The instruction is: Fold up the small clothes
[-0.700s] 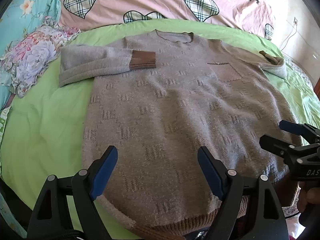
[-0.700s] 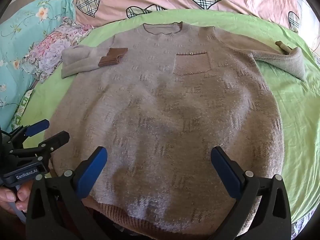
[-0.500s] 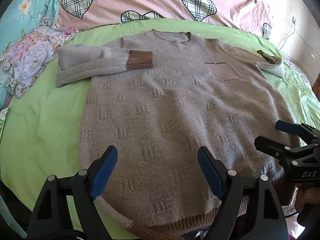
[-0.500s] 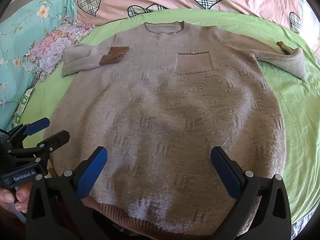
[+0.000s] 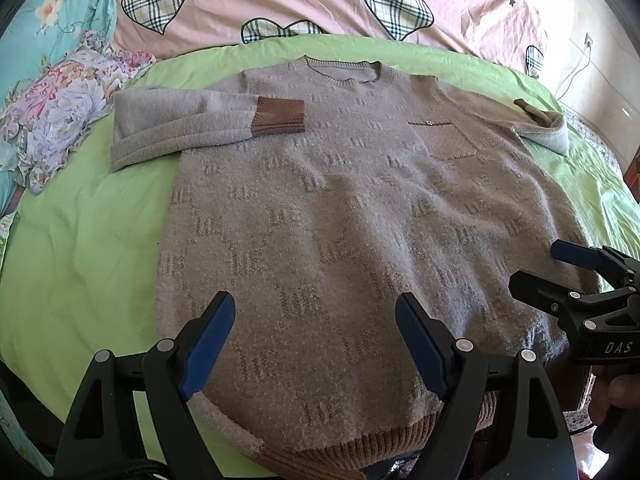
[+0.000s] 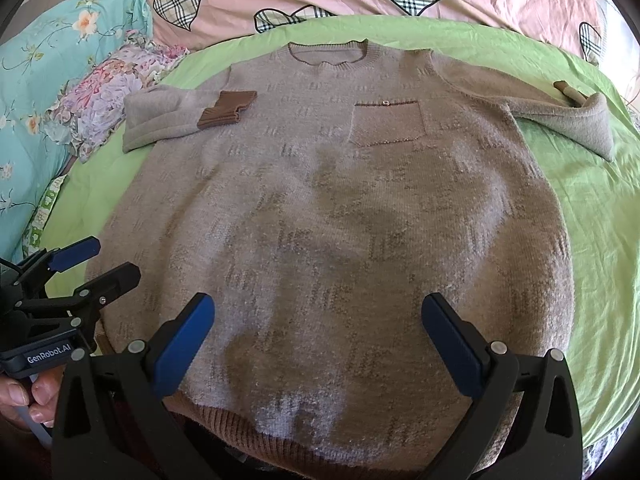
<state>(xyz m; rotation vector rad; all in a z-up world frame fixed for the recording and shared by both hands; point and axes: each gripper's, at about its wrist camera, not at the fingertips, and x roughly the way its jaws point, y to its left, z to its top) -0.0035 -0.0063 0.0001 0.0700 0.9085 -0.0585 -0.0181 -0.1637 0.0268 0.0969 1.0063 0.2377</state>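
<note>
One grey-brown knitted sweater (image 5: 352, 216) lies face up and spread flat on the green sheet (image 5: 80, 248), collar away from the cameras and ribbed hem nearest them. Going left to right across it: the left-side sleeve (image 5: 188, 128) is folded in so that its brown cuff (image 5: 278, 116) rests on the chest; next comes the round collar (image 5: 344, 72), then the chest pocket (image 5: 450, 140), and last the right-side sleeve (image 6: 560, 116), which stretches out over the sheet with its end turned back on itself.

The left gripper (image 5: 316, 340) hovers over the lower body of the sweater, fingers spread wide and holding nothing. The right gripper (image 6: 318, 340) hangs likewise over the hem area, its blue pads (image 6: 452, 344) far apart and empty.

By its look the knit is thick, soft and limp: it should drape and sag where it is not supported, and its fuzzy surface should not slip between the pads. It is probably heavier than thin cloth, so a pinch on a single layer may stretch it. The firmer places to take hold are the ribbed hem (image 6: 248, 420), the cuffs and the side edges. Since one sleeve is already in, a sensible next hold would be the outstretched sleeve near its turned-back end, carried across the chest.
</note>
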